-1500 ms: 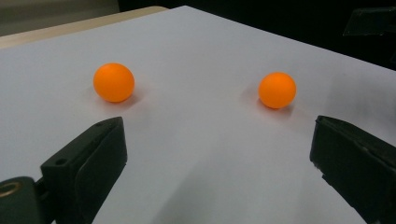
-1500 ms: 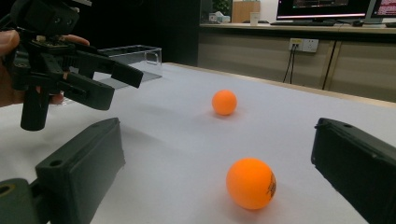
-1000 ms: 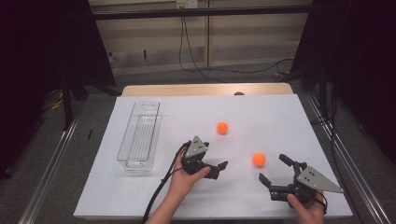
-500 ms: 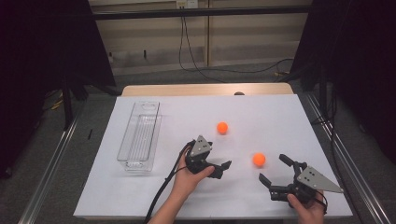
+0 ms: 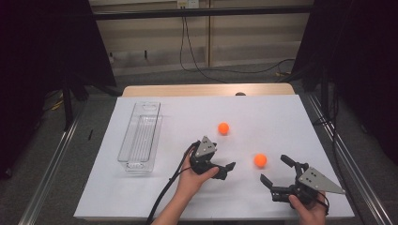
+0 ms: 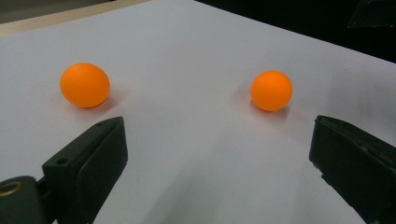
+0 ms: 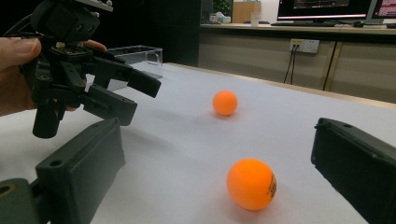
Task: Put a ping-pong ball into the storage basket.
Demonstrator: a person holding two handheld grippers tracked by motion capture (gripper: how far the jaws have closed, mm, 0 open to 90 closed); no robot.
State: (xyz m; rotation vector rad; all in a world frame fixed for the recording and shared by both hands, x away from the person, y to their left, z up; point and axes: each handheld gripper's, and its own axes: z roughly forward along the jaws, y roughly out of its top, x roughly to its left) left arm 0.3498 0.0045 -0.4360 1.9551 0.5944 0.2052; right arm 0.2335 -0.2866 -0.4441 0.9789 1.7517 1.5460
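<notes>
Two orange balls lie on the white table sheet: a far ball (image 5: 223, 128) and a near ball (image 5: 260, 160). My left gripper (image 5: 226, 170) is open just left of the near ball, pointing right, with nothing between its jaws. In the left gripper view, the far ball (image 6: 85, 85) and near ball (image 6: 271, 90) lie ahead of the open left gripper (image 6: 217, 140). My right gripper (image 5: 276, 170) is open just to the lower right of the near ball. In the right gripper view, the near ball (image 7: 251, 183) sits close between the wide jaws of the right gripper (image 7: 217, 140), untouched.
A clear, empty plastic tray (image 5: 141, 136) stands at the left of the sheet. The right gripper view shows the tray (image 7: 135, 53) behind the left gripper (image 7: 135, 95) and the hand (image 7: 14, 74) holding it. The far ball (image 7: 225, 102) lies beyond.
My left gripper has crept a little to the right, closer to the near ball. The right gripper and both balls have stayed put.
</notes>
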